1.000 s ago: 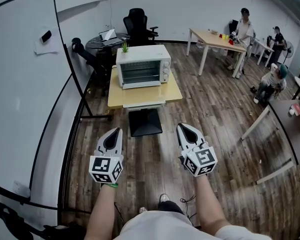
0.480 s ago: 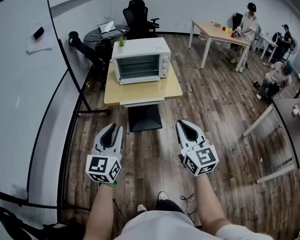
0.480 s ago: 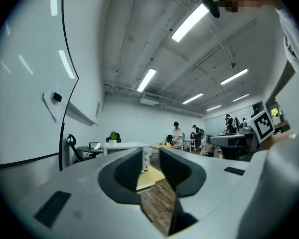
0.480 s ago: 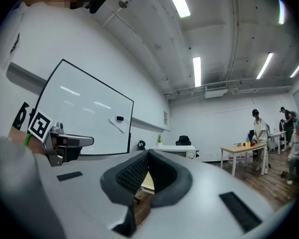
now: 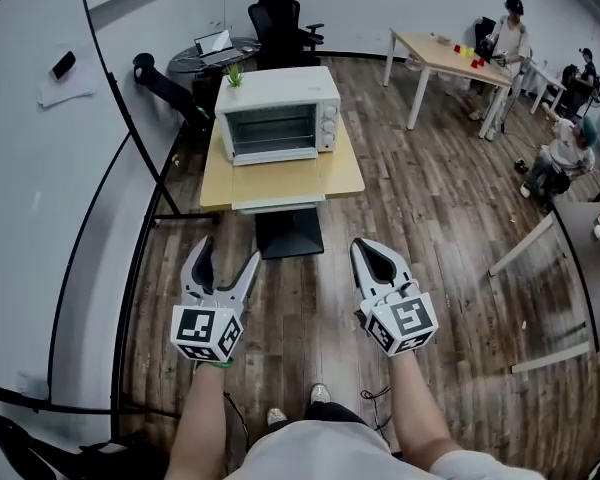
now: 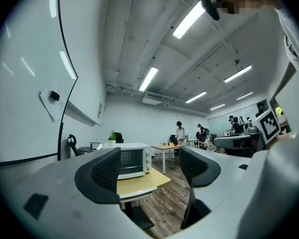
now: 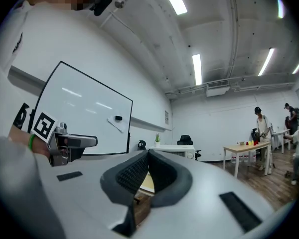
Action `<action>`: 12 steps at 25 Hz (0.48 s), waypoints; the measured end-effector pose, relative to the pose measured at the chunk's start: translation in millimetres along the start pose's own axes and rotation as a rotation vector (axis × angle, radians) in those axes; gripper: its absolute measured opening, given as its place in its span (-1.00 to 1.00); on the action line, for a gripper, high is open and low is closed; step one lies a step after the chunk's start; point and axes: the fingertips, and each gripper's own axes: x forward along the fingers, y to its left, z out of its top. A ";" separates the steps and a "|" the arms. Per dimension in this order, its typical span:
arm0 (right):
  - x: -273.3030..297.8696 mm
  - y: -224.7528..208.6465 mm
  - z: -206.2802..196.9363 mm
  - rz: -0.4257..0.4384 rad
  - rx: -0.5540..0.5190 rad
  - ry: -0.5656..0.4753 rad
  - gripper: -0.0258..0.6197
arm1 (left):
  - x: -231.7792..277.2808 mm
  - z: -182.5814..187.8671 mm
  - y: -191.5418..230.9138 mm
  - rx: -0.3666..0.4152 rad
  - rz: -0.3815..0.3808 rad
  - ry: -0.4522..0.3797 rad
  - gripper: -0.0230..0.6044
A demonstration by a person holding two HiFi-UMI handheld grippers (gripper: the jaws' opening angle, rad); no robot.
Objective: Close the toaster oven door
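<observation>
Head view: the white boxy toaster oven [image 5: 277, 116] sits on a small pale wooden table [image 5: 280, 180], well ahead of both tools. The left hand-held gripper [image 5: 228, 258] has just been opening and its jaws stand wide apart with nothing between them. The right hand-held gripper [image 5: 366, 251] is pressed together and empty.

Left gripper view: the glass door is probably light on a stiff hinge, and best pushed at its top edge. Whether it stands ajar is too small to tell.

Right gripper view: the closed jaws hide most of the oven.

The toaster oven [image 5: 277, 118] is sitting on a small table [image 5: 280, 180], well ahead of the fingers [image 5: 199, 265]. A little plant [image 5: 234, 73] is standing on top of the oven, at its left. A whiteboard [image 5: 40, 218] is standing off to the left of the fingers.
</observation>
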 end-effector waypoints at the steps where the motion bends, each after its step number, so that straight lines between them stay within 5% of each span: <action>1: 2.0 -3.3 -0.3 0.006 0.001 -0.001 -0.92 | 4.4 -0.7 -1.2 0.000 0.003 0.002 0.14; 12: 22.4 -36.8 -11.8 0.059 0.024 0.006 -0.92 | 42.8 -7.2 -14.7 -0.009 0.029 0.012 0.14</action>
